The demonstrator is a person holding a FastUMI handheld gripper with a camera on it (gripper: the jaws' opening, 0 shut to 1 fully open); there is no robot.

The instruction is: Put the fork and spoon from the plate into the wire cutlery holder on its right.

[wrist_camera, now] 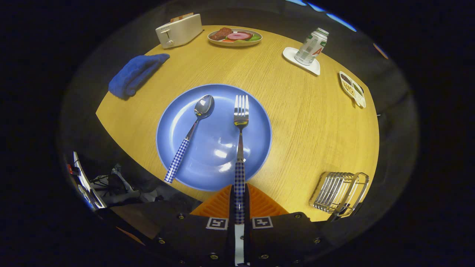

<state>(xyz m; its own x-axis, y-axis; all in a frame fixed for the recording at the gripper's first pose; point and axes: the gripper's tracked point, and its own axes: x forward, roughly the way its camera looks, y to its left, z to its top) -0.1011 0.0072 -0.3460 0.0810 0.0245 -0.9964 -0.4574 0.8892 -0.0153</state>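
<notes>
One view is on record, the gripper view, and it covers the whole round wooden table (297, 122).

Gripper view: the gripper (239, 202), at the lower centre of the frame, has its two fingers closed on the blue-and-white checked handle of the steel fork (240, 148). The handle runs straight back between the fingers, and both appear to press on it. The fork's tines and neck lie over the round blue plate (178, 126) at the centre of the frame; whether the fork is lifted clear of the plate or resting on it cannot be told.

The matching steel spoon with checked handle (189, 137) lies on the left half of the same plate, bowl toward the far side, handle end over the near rim, apart from the fork.

The chrome wire cutlery holder (339, 194) stands at the lower right of the frame, near the table edge and well apart from the plate. No cutlery is seen in it.

Other items: white toaster (179, 30) and folded blue cloth (135, 74) at upper left, oval dish of food (235, 37) at top centre, drinks can (311, 46) on a white coaster at upper right.

Assessment of progress: neither piece is delivered. The fork is gripped at the outset of its transfer; the spoon is untouched and remains to follow
</notes>
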